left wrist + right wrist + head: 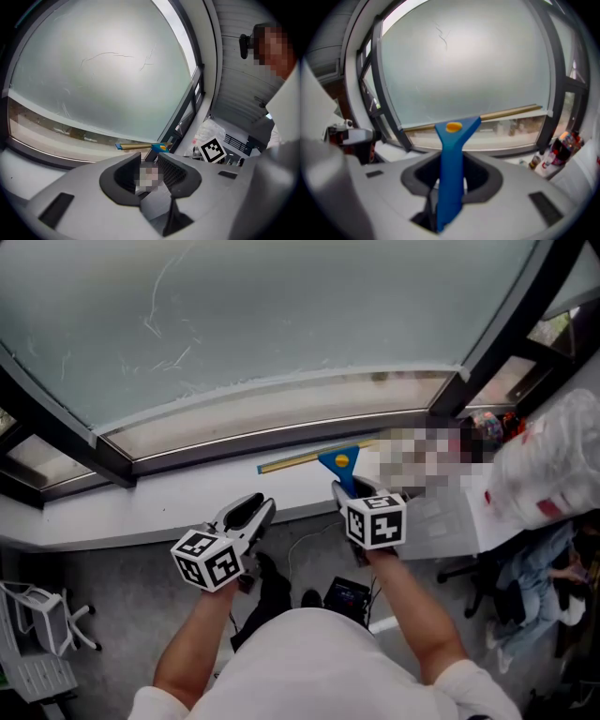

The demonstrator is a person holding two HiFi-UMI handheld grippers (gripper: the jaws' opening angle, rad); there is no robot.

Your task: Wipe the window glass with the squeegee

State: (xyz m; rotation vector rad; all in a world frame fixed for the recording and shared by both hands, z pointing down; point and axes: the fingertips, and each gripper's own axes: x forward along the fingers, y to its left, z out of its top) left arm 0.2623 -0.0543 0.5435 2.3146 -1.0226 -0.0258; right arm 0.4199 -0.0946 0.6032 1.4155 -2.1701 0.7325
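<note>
Right gripper view: right gripper (452, 172) jaws clamped on squeegee (454, 133) handle, blade low by sill (178, 501), under glass (464, 65). Left gripper (248, 514) jaws apart, nothing held. Risk: slim handle twists in jaws under blade pressure, uneven contact, streaks

Left tongs (247, 513) gape empty; right tongs (349, 489) clamp the squeegee handle (450, 180).

Soft daylight through hazy window glass (281, 315), fisheye warping and black corners in gripper views, slight blur
</note>
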